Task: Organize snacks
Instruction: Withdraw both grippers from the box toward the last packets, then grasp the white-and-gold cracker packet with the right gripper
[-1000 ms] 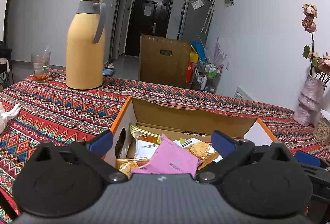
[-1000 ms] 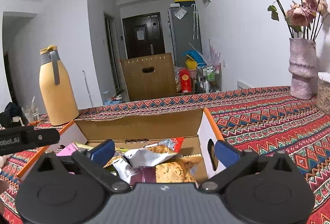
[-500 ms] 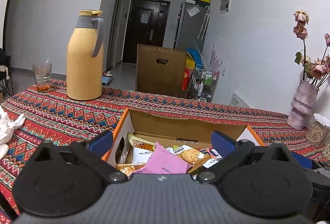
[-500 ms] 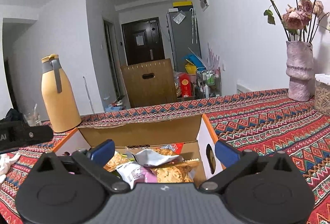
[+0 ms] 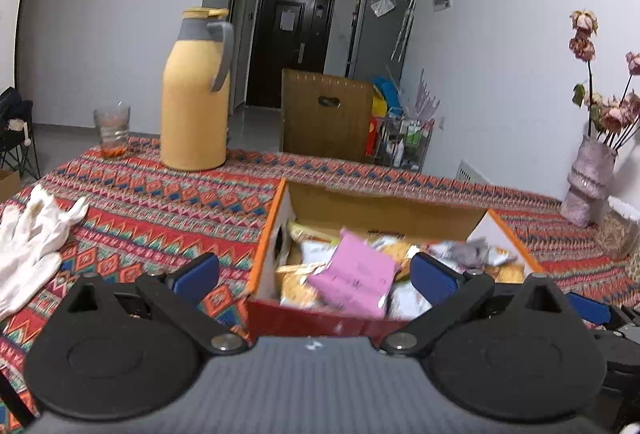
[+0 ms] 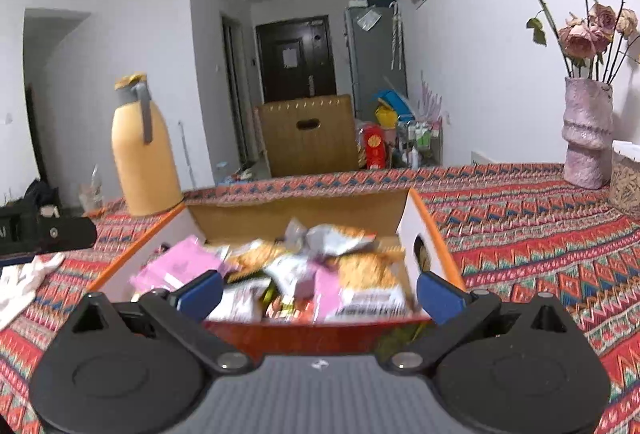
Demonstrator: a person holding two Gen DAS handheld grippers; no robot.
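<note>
Both claws, left gripper (image 5: pixel 314 276) and right gripper (image 6: pixel 318 292), gape empty before the orange-edged cardboard snack box (image 6: pixel 424 230); its heaped slippery packets (image 6: pixel 308 266) could spill if nudged.

A table covered in a red zigzag-patterned cloth (image 5: pixel 168 202) carries an open snack box (image 5: pixel 384 210) at centre frame, a yellow thermos jug (image 5: pixel 196 94) and glass (image 5: pixel 111 128) upper left, white gloves (image 5: pixel 28 234) at left, and a pink vase (image 5: pixel 588 186) at right.
</note>
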